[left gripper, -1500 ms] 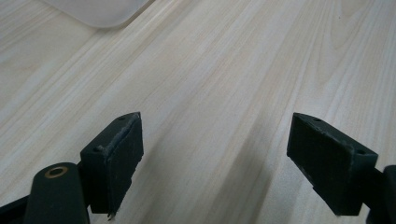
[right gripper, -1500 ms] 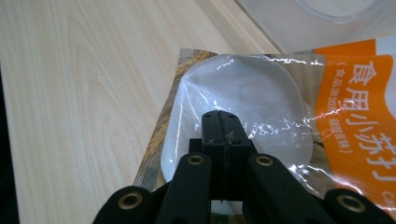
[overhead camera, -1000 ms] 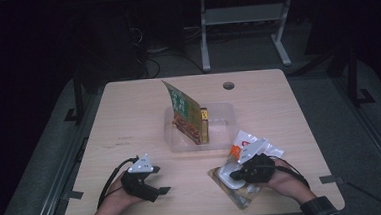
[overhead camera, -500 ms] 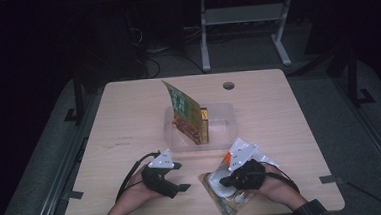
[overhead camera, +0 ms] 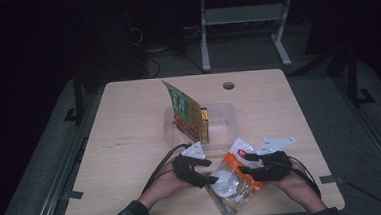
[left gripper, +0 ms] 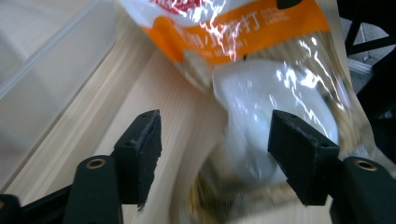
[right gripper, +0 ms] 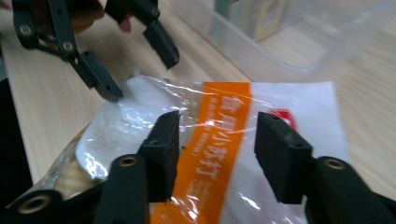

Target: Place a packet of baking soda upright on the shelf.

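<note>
Wooden table point(overhead camera: 131, 156): left gripper point(overhead camera: 209, 178) has moved in beside the orange-banded bag point(overhead camera: 233, 181), jaws open; right gripper point(overhead camera: 247, 164) open over it. Two-handed grasp likely.

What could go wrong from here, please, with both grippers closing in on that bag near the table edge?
1. The bag looks glossy, and the left gripper has open jaws astride its white contents, so a pinch may slide off.
2. The bag overhangs the near table edge; a nudge might drop it.
3. The right gripper hangs open over the orange band; opposing pulls might tear the film.
</note>
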A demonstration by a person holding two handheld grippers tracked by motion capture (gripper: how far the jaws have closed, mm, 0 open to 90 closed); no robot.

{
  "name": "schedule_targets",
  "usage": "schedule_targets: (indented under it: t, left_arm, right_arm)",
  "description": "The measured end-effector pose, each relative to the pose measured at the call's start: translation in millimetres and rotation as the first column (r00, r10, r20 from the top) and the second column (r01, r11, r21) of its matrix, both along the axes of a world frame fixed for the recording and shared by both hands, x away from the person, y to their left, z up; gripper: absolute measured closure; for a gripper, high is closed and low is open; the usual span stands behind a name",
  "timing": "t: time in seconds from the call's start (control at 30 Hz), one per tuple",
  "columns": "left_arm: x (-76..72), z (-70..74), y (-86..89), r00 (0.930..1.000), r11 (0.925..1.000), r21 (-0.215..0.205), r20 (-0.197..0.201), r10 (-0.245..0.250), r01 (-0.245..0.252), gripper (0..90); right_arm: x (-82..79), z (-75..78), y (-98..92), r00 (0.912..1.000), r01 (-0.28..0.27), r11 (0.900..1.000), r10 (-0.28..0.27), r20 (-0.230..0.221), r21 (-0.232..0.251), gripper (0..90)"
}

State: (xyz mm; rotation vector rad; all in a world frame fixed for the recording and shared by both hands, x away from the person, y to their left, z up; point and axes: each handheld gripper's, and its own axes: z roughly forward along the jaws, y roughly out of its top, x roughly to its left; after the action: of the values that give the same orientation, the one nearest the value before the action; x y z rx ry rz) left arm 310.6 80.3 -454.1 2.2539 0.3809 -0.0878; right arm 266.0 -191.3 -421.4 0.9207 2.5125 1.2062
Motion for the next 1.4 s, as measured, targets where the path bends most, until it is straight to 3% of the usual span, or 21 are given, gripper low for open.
schedule_targets:
  t: [0.13, 0.27, 0.43, 0.57, 0.67, 0.9, 0.97, 1.07, 1.13, 1.4]
  left_arm:
    - [5.5, -4.2, -13.8, 0.9995, 0.9998, 0.0, -0.021, -0.022, 0.022, 41.1]
    - [7.6, -8.4, -23.2, 0.9956, 0.9983, -0.005, -0.074, -0.057, 0.057, 47.4]
    - [10.5, -9.1, -27.1, 0.9876, 0.995, -0.012, -0.121, -0.1, 0.099, 66.4]
    - [6.6, -4.7, -29.0, 0.9898, 0.9928, -0.001, -0.077, -0.119, 0.12, 82.9]
    - [3.6, -0.7, -29.4, 0.9908, 0.9927, -0.014, -0.062, -0.121, 0.12, 88.2]
    - [-1.0, 3.2, -32.4, 0.9884, 0.9887, -0.021, -0.029, -0.149, 0.149, 89.3]
    - [-1.3, 4.9, -33.7, 0.985, 0.9853, -0.048, -0.046, -0.166, 0.164, 89.5]
    - [-1.9, 6.1, -37.6, 0.9846, 0.9844, -0.048, -0.038, -0.171, 0.169, 89.5]
    - [-1.8, 7.0, -38.0, 0.986, 0.9853, -0.058, -0.036, -0.163, 0.161, 89.5]
    - [3.1, 25.8, -22.1, 0.9958, 0.9876, -0.131, 0.041, -0.081, 0.086, 89.7]
  right_arm:
    - [-3.5, 2.0, -10.4, 0.9988, 0.047, 0.999, -0.047, 0.015, 0.016, 43.2]
    - [-7.4, 2.7, -19.0, 0.9958, 0.089, 0.996, -0.09, 0.021, 0.027, 40.4]
    - [-10.8, 2.9, -27.9, 0.9908, 0.129, 0.991, -0.13, 0.036, 0.03, 38.2]
    - [-12.0, 3.1, -32.4, 0.985, 0.164, 0.986, -0.166, 0.048, 0.033, 35.4]
    - [-13.0, 4.2, -36.8, 0.9791, 0.192, 0.98, -0.195, 0.059, 0.051, 33.5]
    - [-14.6, 6.3, -45.8, 0.9729, 0.217, 0.972, -0.222, 0.064, 0.086, 31.7]
    - [-14.4, 5.7, -47.0, 0.9734, 0.215, 0.973, -0.22, 0.064, 0.084, 31.7]
    - [-14.9, 5.8, -47.1, 0.9725, 0.22, 0.972, -0.225, 0.059, 0.083, 31.2]
    - [-15.2, 6.6, -47.3, 0.9719, 0.221, 0.972, -0.227, 0.063, 0.085, 30.6]
    - [-16.3, 9.3, -50.4, 0.9693, 0.227, 0.966, -0.237, 0.067, 0.122, 27.5]
